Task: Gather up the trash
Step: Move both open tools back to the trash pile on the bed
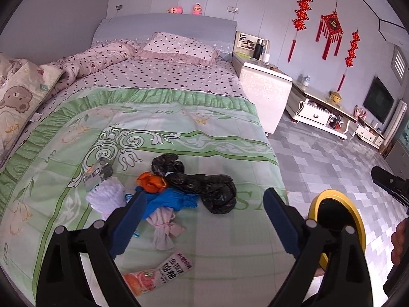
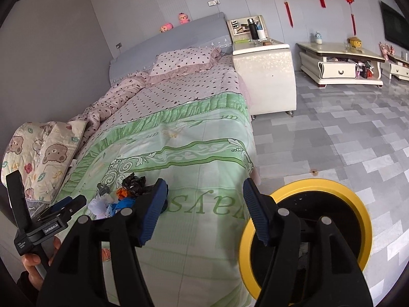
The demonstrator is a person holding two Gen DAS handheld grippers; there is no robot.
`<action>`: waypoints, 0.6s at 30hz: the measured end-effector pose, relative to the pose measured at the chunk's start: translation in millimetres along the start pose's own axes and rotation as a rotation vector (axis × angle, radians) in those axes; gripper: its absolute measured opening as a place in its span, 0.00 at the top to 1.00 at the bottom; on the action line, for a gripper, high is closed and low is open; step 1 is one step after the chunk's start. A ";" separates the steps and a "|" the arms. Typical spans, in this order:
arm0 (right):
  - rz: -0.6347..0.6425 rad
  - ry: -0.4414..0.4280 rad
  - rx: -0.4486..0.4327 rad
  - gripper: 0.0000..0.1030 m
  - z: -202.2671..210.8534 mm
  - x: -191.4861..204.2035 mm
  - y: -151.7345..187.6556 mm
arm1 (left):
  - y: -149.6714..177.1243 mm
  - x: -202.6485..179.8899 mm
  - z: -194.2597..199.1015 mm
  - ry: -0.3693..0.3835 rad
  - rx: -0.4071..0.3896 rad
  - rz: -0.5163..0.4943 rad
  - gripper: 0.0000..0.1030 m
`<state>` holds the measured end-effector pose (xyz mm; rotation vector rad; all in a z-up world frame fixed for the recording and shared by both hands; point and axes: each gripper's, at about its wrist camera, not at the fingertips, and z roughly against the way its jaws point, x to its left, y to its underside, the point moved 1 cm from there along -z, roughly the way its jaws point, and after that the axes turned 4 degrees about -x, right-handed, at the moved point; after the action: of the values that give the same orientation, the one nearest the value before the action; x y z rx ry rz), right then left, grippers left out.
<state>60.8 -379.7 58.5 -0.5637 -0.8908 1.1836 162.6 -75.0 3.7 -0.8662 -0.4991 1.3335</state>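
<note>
A heap of trash lies on the green bedspread [image 1: 179, 117]: black plastic bags [image 1: 217, 192], an orange wrapper [image 1: 152, 181], a blue bag [image 1: 173, 199], white crumpled paper [image 1: 104, 195], a pink rag [image 1: 163, 232] and a flat drink pouch [image 1: 158, 273]. My left gripper [image 1: 205, 197] hangs open above the heap, nothing between its fingers. My right gripper [image 2: 204, 186] is open and empty over the bed's near corner, right of the heap [image 2: 127, 192]. A black bin with a yellow rim [image 2: 314, 183] stands on the floor by the bed, also seen as the yellow-rimmed bin [image 1: 329, 192] in the left wrist view.
A white nightstand [image 1: 265, 92] stands by the bed's right side, and a low TV cabinet [image 1: 319, 110] runs along the wall. A bear-print quilt [image 1: 20, 94] and a dotted pillow [image 1: 179, 48] lie further up the bed. Grey tiled floor [image 2: 332, 133] spreads to the right.
</note>
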 end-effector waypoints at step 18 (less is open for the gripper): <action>0.084 -0.069 0.134 0.41 -116.7 79.0 22.0 | 16.4 101.9 -43.8 -0.136 0.052 0.117 0.14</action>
<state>154.9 -289.7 0.0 -0.4578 -0.8456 1.3352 205.7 12.5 -51.7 -0.7747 -0.5233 1.5139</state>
